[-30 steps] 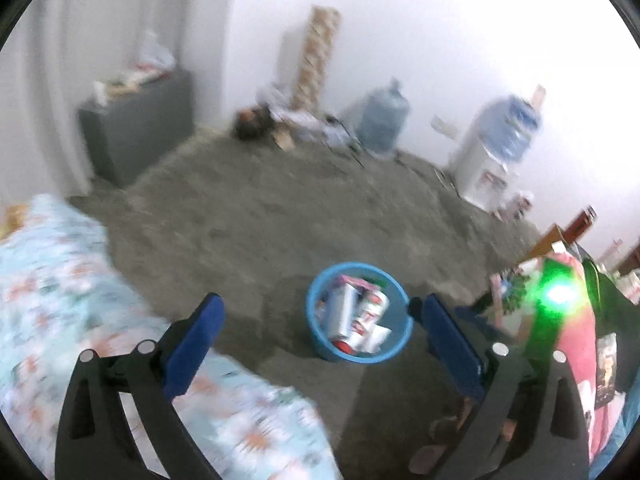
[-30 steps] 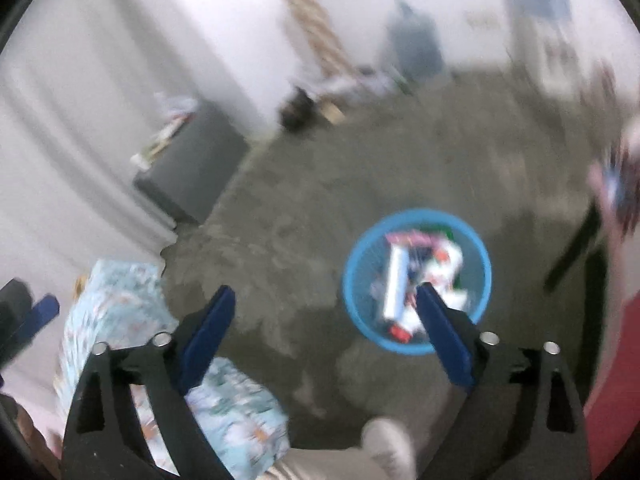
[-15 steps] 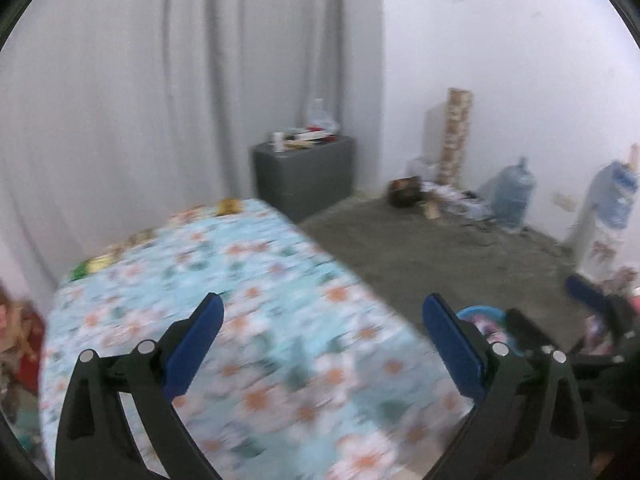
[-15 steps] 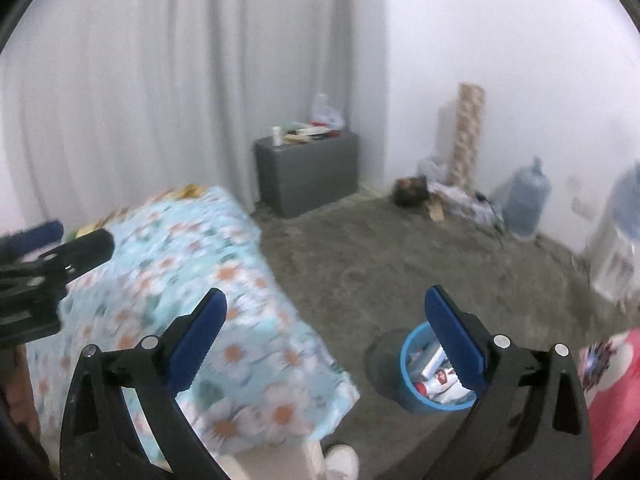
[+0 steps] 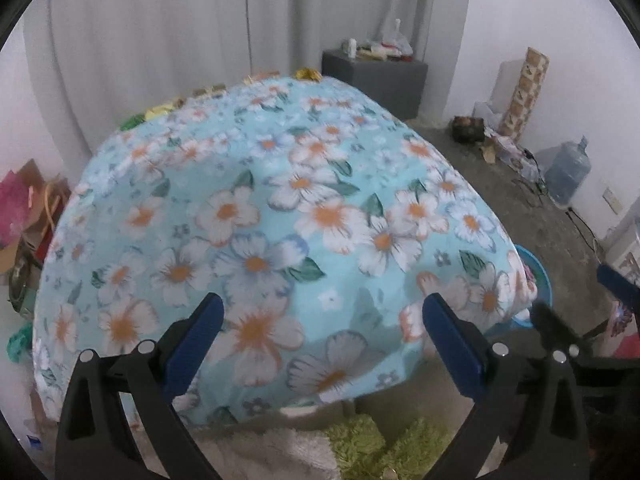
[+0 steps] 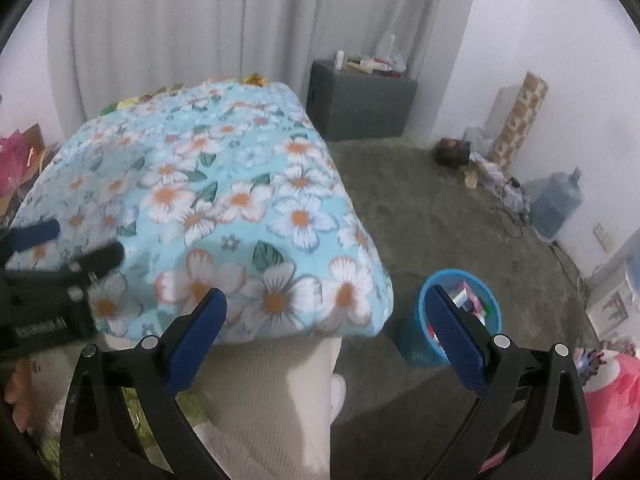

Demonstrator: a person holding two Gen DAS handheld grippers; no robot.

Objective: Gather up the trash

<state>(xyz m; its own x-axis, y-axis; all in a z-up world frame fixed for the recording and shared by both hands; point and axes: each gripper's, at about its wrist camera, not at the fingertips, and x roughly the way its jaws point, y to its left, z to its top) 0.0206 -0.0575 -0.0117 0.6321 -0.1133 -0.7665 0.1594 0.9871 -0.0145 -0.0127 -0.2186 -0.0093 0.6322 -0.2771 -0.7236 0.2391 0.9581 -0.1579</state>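
Blue bin of trash sits beside the floral-clothed table.

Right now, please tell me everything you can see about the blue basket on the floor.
The blue basket is a small round bin, plastic by its look, standing upright on the grey carpet just right of the flowered bedcover. It already holds several wrappers and packages in white, red and pink. In the right wrist view the open right gripper partly hides it with one blue finger. In the left wrist view only its rim shows behind the bedcover's corner. Nothing grips it.
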